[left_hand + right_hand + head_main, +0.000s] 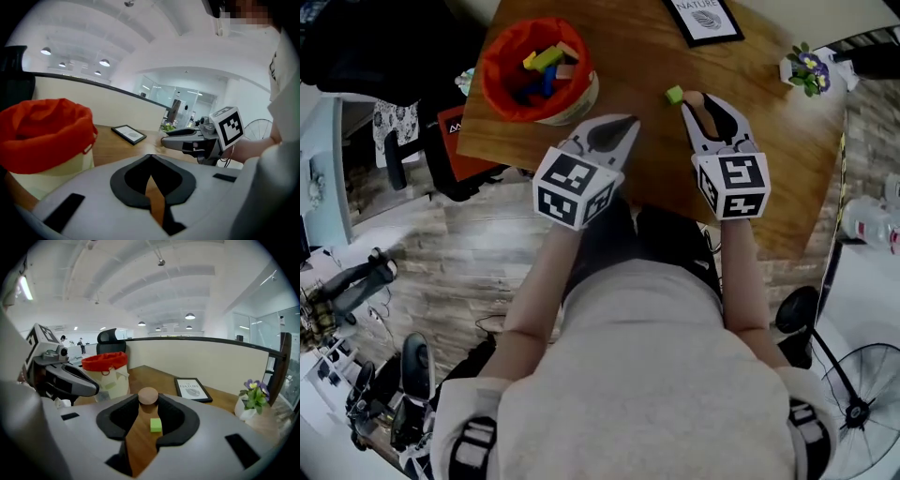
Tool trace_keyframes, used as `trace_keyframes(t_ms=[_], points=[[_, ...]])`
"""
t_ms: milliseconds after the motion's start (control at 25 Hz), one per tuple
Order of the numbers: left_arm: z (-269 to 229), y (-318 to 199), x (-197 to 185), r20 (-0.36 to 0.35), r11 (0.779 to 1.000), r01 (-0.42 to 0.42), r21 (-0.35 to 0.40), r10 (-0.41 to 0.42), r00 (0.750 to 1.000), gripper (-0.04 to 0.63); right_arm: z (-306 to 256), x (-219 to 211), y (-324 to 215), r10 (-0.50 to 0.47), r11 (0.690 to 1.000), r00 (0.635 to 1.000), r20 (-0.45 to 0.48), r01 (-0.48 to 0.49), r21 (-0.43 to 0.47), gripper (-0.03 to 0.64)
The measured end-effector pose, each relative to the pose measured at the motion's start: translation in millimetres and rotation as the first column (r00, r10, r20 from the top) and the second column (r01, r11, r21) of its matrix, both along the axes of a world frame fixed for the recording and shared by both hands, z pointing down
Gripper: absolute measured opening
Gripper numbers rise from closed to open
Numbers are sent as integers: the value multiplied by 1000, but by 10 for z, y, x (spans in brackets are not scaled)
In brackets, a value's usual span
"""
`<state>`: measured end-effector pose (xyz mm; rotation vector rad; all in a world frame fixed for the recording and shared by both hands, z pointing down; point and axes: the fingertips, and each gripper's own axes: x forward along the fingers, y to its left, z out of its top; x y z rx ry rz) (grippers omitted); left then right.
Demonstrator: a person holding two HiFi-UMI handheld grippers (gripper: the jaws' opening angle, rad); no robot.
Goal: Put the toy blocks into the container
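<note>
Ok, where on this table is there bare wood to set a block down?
Bare table lies between the right gripper and the flower pot, down to the near right corner. A second strip runs between the container and the picture frame. Crowded: the middle, where the left gripper hangs too, by the green block.

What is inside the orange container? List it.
Inside the container lies a pile of blocks: yellow, green, blue and tan ones show. Any blocks beneath them are covered, as is the bottom.
</note>
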<state>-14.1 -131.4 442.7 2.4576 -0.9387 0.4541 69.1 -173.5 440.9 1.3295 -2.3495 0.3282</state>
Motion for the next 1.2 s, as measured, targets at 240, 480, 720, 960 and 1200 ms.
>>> trace_keyframes(t_ms=[240,480,720,960,1200], points=[[-295,-65,-467,-28,988,146,58,-144,989,15,-447,-571,-118,-138,987,990,21,136,88,138],[-594,-114,-910,-63,954,273,121,-267,962,15,-758,-1216,-149,-293,946,956,19,287,152,138],[-773,-123,-1321,-89,906,391,160,-381,920,15,-915,-1747,-208,-419,893,908,8,410,184,138],[-757,-48,-1651,-114,863,481,155,-468,876,15,-902,-2127,-240,-492,855,870,0,484,185,138],[-647,38,-1832,-141,823,556,118,-540,829,15,-781,-2381,-248,-544,830,839,12,536,157,138]])
